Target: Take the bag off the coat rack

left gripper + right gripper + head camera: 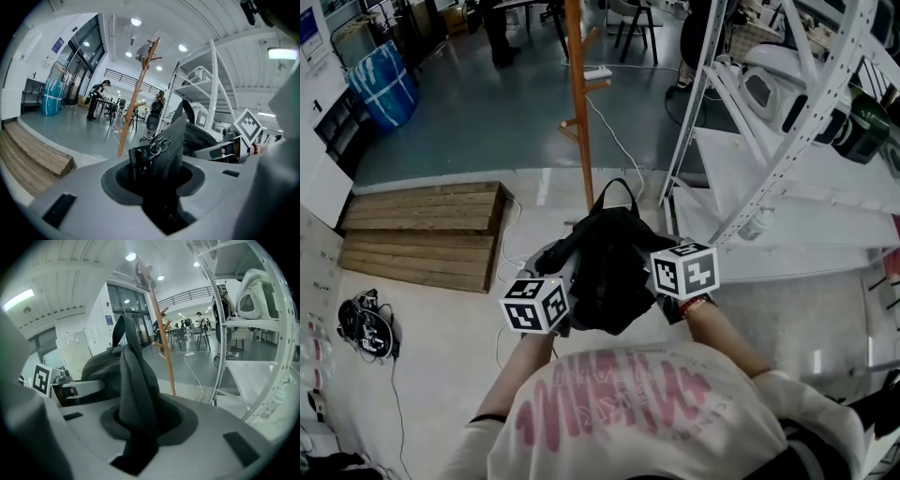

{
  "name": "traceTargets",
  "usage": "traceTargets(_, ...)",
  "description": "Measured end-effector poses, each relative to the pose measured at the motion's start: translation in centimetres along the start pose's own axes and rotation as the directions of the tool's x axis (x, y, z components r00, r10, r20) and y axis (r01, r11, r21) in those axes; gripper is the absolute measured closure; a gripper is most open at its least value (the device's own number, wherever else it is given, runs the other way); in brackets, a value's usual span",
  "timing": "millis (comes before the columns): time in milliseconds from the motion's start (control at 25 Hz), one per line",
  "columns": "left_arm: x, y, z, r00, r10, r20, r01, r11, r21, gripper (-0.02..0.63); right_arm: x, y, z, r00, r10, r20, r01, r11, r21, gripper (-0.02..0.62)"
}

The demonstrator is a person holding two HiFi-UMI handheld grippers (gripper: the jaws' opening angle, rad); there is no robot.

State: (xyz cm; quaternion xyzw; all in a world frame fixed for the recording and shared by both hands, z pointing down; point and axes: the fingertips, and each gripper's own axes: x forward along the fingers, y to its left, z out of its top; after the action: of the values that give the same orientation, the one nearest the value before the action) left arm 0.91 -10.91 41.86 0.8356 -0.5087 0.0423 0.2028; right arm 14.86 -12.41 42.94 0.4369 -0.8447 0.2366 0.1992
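Pinching is noted on both sides. The left gripper [565, 286] is closed on a fold of the bag [605, 258] that carries a small metal ring, and the right gripper [654, 274] is closed on a ridge of the same dark fabric. In each gripper view the cloth is seen running down through the throat between the jaws, with no gap visible beside it.

Position of the bag: it is bunched between the two grippers, directly ahead of each pair of jaws. Its bulk lies to the right of the left gripper and to the left of the right gripper. The carry loop stands up on the far side of the bunch.

Key relation: the coat rack [579, 112] stands beyond the bag, ahead of both grippers and apart from it. No peg is seen through the loop or touching the fabric, so the bag is judged to be off the rack. The pole is upright, while the bag's long axis runs across from one gripper to the other. Neither hand is clearly nearer the pole.

The coming move is judged to be a carry away from the pole, with both grips held evenly so that the load is not pulled askew.
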Motion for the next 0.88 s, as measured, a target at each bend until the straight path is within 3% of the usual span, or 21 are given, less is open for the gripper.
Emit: traceTargets(880,-0.8,-1.9,-3.5,0.998,0.027,-0.049,-0.03,0.998,-0.062,0.471,-0.9,-0.8,-3.0,0.998,0.024,-0.062,-0.024,1.0,-0.013,0.497)
